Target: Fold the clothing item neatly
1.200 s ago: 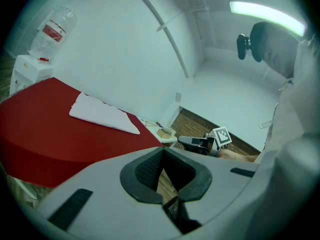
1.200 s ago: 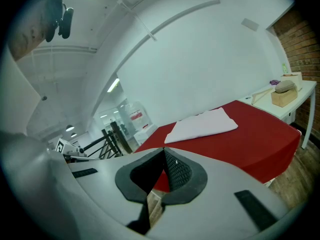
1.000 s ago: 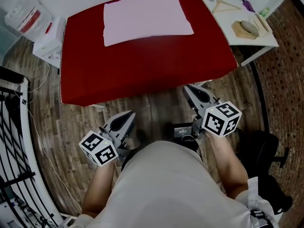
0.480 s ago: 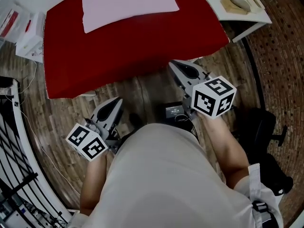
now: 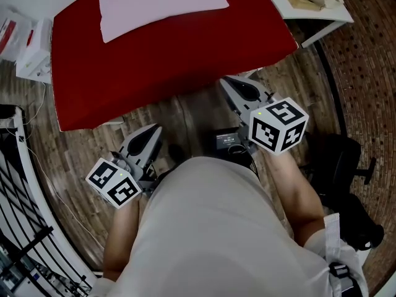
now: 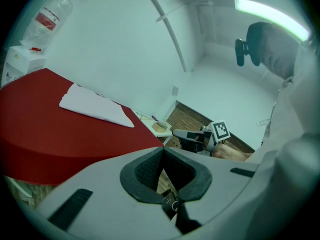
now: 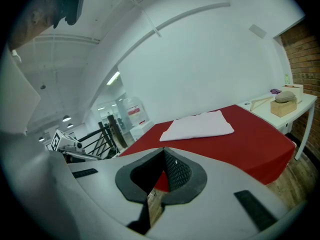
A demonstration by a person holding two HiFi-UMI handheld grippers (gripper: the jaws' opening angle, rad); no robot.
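A pale pink garment (image 5: 161, 5) lies folded flat in a rectangle on the far part of the red table (image 5: 173, 67). Both grippers hang over the wooden floor on the near side of the table, close to the person's body and well short of the garment. My left gripper (image 5: 152, 135) is shut and holds nothing. My right gripper (image 5: 230, 85) is shut too, its tips near the table's front edge. The garment (image 6: 97, 106) shows far off in the left gripper view, and the garment (image 7: 197, 125) lies undisturbed in the right gripper view.
A white side table (image 5: 328, 14) with a wooden block stands right of the red table. White boxes (image 5: 28, 48) sit at its left, with a black railing (image 5: 18, 184) beyond. A black device (image 5: 230, 142) lies on the floor between the grippers. A black chair (image 5: 346, 166) stands at the right.
The head view has tipped, so the table and garment now sit higher and further left in the frame. Both grippers stay shut and low in front of the person.
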